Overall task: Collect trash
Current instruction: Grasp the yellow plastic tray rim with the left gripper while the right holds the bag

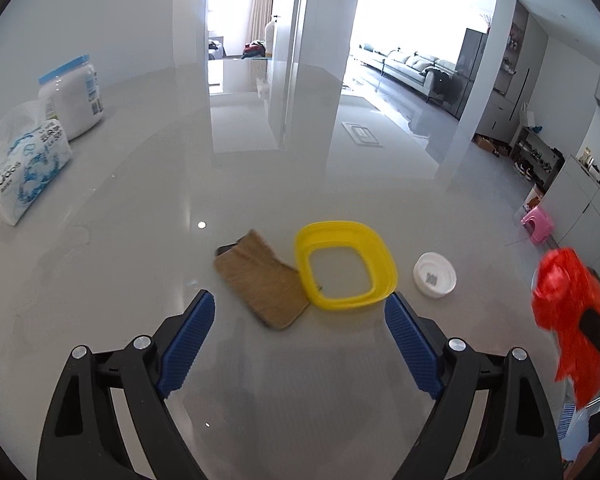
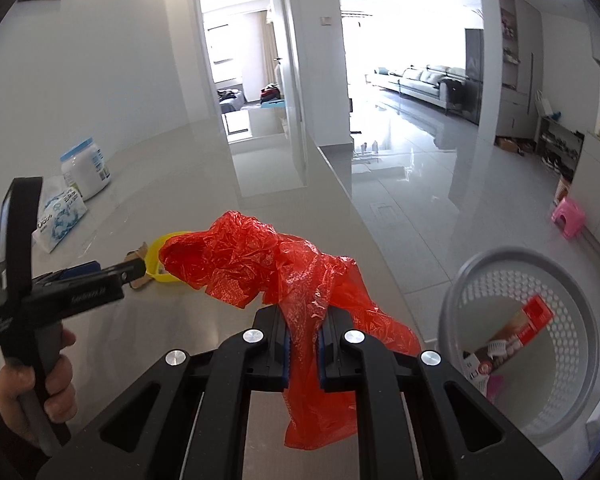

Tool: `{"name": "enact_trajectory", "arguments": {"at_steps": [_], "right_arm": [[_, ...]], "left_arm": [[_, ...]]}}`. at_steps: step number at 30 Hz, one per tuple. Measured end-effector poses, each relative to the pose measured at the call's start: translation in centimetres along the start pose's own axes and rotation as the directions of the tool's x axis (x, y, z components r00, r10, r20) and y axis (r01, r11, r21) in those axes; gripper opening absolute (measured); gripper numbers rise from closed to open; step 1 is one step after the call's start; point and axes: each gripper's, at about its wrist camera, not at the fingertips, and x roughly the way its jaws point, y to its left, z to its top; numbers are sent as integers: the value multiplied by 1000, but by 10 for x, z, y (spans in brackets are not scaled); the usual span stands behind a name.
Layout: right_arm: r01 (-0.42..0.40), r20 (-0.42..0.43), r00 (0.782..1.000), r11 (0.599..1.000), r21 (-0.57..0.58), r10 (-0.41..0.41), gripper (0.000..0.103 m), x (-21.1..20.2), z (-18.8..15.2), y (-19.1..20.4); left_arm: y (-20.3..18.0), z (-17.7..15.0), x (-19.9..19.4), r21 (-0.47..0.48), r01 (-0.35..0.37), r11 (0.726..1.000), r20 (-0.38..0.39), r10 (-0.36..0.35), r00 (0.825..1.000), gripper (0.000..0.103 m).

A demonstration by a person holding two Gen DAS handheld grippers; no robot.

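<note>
The right gripper [image 2: 303, 344] is clamped on the red bag [image 2: 260, 264]; the bin [image 2: 456, 292] stands on the floor down to its right, off the table [image 2: 180, 208] edge, so the bag's drop lies that way. The left gripper [image 1: 300, 312] gapes empty; the cardboard [image 1: 266, 284] lies just ahead between its 2 fingers, long axis slanting away leftward; the yellow lid [image 1: 380, 248] touches it; the white cap [image 1: 435, 275] sits further right.

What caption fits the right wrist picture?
Right tongs shut on a red plastic bag beside the grey trash basket.
</note>
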Motion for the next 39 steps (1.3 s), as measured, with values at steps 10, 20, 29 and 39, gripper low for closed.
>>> {"name": "enact_trajectory", "arguments": {"at_steps": [10, 20, 29, 39], "right_arm": [[3, -12, 1000, 998, 60, -3, 9, -2, -18, -35], [-11, -13, 1000, 998, 62, 12, 9, 0, -17, -33], [-9, -13, 1000, 998, 55, 10, 9, -2, -18, -29], [16, -10, 1000, 997, 73, -15, 9, -17, -22, -34]], "left_arm": [[-30, 12, 44, 20, -19, 1000, -68, 20, 997, 86], [-34, 13, 56, 32, -25, 999, -91, 28, 995, 75], [-30, 8, 46, 37, -18, 999, -51, 20, 998, 68], [-46, -2, -11, 109, -74, 991, 103, 62, 993, 68]]}}
